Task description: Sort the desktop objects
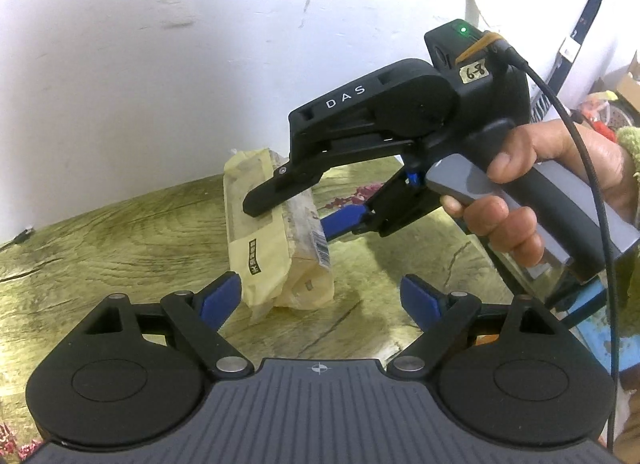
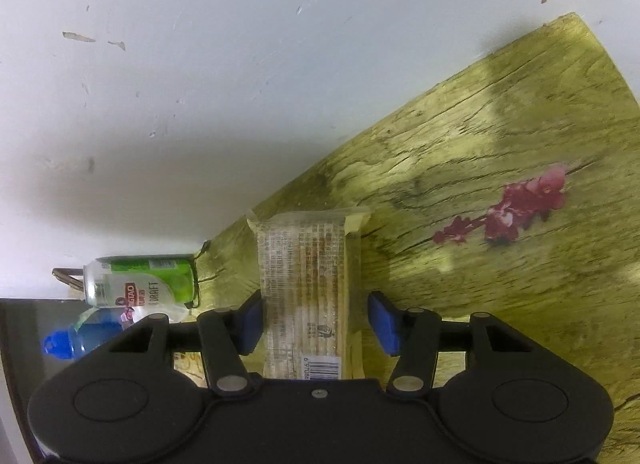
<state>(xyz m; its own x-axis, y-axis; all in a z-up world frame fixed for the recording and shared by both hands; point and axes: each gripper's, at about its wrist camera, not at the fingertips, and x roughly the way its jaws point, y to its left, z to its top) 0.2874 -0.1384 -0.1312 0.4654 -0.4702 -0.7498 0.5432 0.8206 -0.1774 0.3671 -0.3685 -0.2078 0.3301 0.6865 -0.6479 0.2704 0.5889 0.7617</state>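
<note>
A long pale-yellow packet (image 1: 260,264) with printed text and a barcode stands tilted on one end on the wood-print tabletop (image 1: 100,240). A hand (image 1: 560,152) holds my right gripper (image 1: 292,216), whose two fingers clamp the packet from both sides. In the right wrist view the packet (image 2: 304,264) lies lengthwise between the blue pads (image 2: 252,316) of the right gripper (image 2: 316,304). My left gripper (image 1: 320,284) is open just in front of the packet's lower end, with nothing between its pads.
A green beer can (image 2: 140,280) and a blue-capped bottle (image 2: 80,340) lie at the far left by a dark surface (image 2: 24,328). The white wall (image 2: 200,104) borders the table. Red flowers (image 2: 520,208) are printed on the tabletop. Clutter and a box (image 1: 624,84) sit at the right.
</note>
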